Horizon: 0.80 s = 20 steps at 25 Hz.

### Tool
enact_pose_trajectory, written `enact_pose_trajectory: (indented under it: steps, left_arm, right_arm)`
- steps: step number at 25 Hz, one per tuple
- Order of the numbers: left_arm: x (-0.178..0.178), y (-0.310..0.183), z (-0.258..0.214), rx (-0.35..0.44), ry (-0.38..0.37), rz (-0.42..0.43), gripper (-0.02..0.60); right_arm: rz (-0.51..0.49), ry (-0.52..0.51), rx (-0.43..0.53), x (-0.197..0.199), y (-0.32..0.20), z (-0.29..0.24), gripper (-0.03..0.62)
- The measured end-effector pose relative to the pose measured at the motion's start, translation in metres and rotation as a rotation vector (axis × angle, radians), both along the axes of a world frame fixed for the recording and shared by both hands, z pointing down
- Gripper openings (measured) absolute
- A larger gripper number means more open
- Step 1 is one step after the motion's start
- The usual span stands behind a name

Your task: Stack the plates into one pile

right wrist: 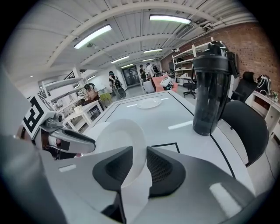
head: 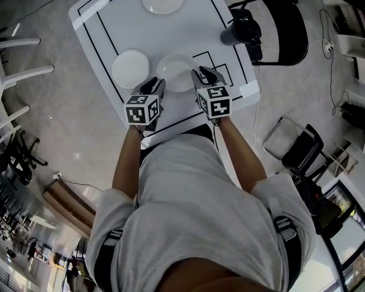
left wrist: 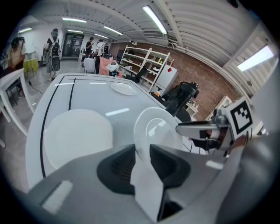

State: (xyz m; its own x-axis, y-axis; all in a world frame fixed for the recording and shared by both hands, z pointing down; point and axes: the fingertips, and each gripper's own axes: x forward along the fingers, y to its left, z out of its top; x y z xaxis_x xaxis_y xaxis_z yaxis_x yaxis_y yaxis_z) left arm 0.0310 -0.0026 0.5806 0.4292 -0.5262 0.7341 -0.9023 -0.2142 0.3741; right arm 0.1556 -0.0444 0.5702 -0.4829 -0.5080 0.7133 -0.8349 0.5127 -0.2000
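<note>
1. The person's grey shirt (head: 199, 199) is nearest. Both forearms (head: 126, 162) reach forward from it over the near edge of the white table (head: 171, 31).
2. The left gripper (head: 155, 84) has its fingers (left wrist: 117, 165) clamped on the left rim of a white plate (head: 175, 69).
3. The right gripper (head: 203, 74) has its fingers (right wrist: 165, 168) pinching the opposite rim of the same plate.
4. Both grippers slant downward, side by side.
5. The gripped plate sits just beside a second plate (head: 130, 68) that lies flat on the table.
6. A third plate (head: 162, 4) lies at the far edge, and a dark bottle (head: 238, 29) stands to the right.
</note>
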Motion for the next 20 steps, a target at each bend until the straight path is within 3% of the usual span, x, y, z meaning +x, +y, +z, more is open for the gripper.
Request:
enact_pose_trajectory:
  steps: [20]
  left_arm:
    - [-0.063,0.019,-0.013,0.02,-0.009,-0.049,0.097]
  right_arm:
    - [-0.044,-0.003,0.018,-0.064,0.018,-0.012,0.106]
